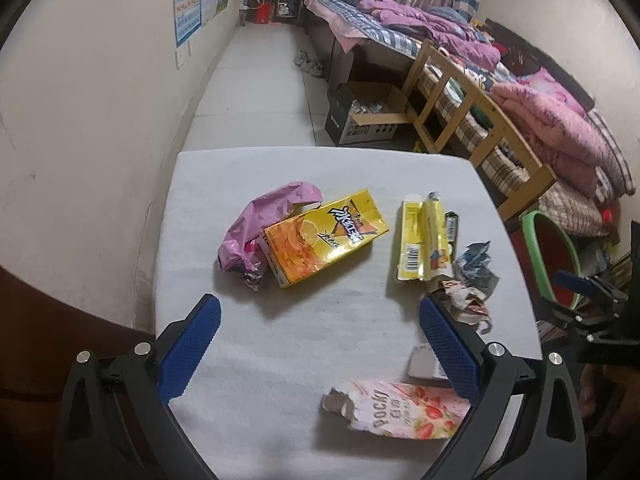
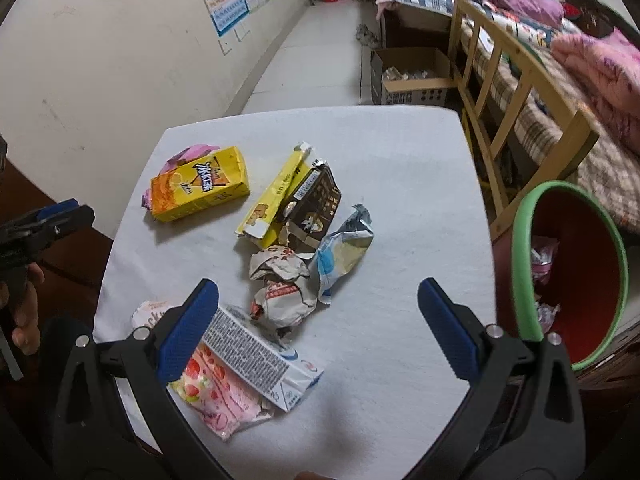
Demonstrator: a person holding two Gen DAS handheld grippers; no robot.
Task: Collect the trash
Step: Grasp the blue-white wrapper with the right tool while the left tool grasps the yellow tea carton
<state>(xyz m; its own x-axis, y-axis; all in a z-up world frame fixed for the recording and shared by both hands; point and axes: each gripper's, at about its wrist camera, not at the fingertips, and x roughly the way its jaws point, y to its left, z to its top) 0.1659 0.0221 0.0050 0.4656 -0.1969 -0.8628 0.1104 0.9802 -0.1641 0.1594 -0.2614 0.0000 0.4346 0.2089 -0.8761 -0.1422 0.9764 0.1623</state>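
Both grippers empty and spread wide: left gripper (image 1: 319,344) poised above the near half of the white table (image 1: 280,168), right gripper (image 2: 318,330) above the near right part, nothing between either pair of blue pads.

Trash scattered over the table top. Yellow drink carton (image 1: 326,236) at centre of the left view, tilted, resting against a crumpled pink plastic bag (image 1: 256,232) to its left. Torn yellow box (image 1: 426,240) right of centre, lying open and flat. In the right view, dark brown box (image 2: 316,208) touching it, then crumpled paper wrappers (image 2: 280,284) and a silvery blue-and-white pouch (image 2: 344,252) just below. Pink Pocky box (image 1: 404,410) at lower centre of the left view, torn at 1 end, with a white carton (image 2: 260,360) lying across it in the right view.

Probably all light and empty. Cartons and boxes stiff enough to pinch across the narrow sides, though likely to crush. Bag, pouch and wrappers soft and springy, best taken at a bunched fold; foil surfaces likely slippery.

Red bin with a green rim (image 2: 524,264) at the right edge of the right view, beside the table, mouth turned toward the camera; a few pink and silvery wrappers inside, mostly unfilled. Open cardboard box (image 1: 368,116) on the floor beyond the table, contents too small to tell.
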